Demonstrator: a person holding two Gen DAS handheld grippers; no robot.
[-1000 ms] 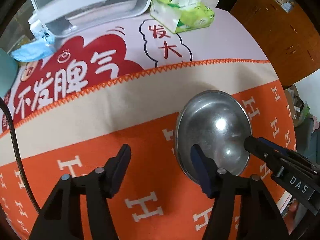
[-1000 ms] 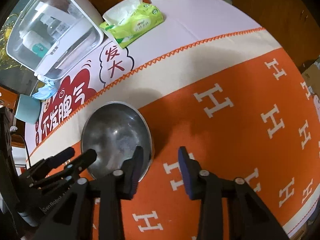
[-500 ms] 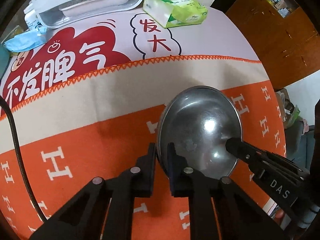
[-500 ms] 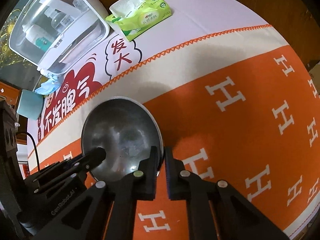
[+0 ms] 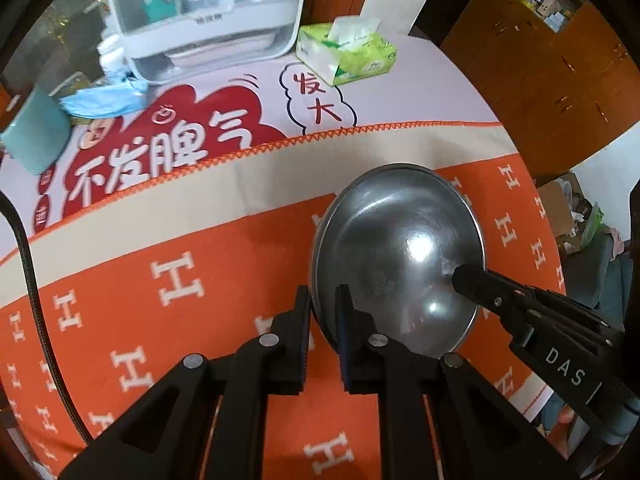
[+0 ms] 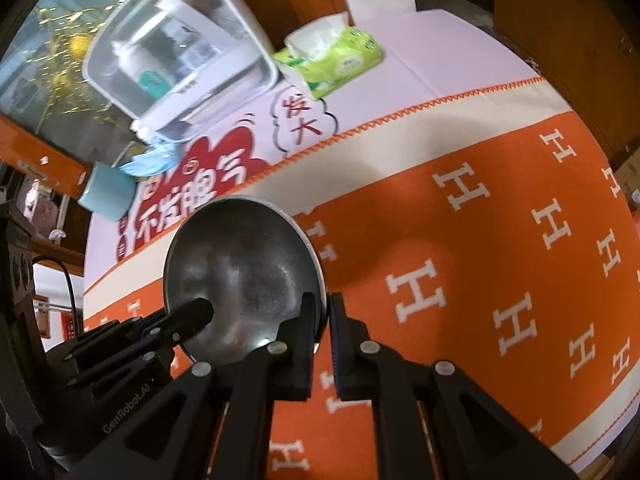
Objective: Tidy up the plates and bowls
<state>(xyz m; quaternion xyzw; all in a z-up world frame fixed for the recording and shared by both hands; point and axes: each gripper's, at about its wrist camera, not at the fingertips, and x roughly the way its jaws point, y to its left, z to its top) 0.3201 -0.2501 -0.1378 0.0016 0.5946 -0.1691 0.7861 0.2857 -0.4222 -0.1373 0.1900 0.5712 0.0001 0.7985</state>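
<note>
I have both sets of fingers pinched on the rim of the one steel bowl [image 5: 400, 256]: my left gripper [image 5: 322, 312] on its left edge, my right gripper [image 6: 325, 316] on the opposite edge. The bowl sits over the orange cloth [image 6: 460, 280] near the middle of the table, toward its near edge; I cannot tell whether it touches the cloth. I judge it light, rigid and slick, so the thin rim is the only real hold. I count one bowl, no plates, one tissue pack [image 5: 348, 54], one clear-lidded box [image 5: 208, 12].
</note>
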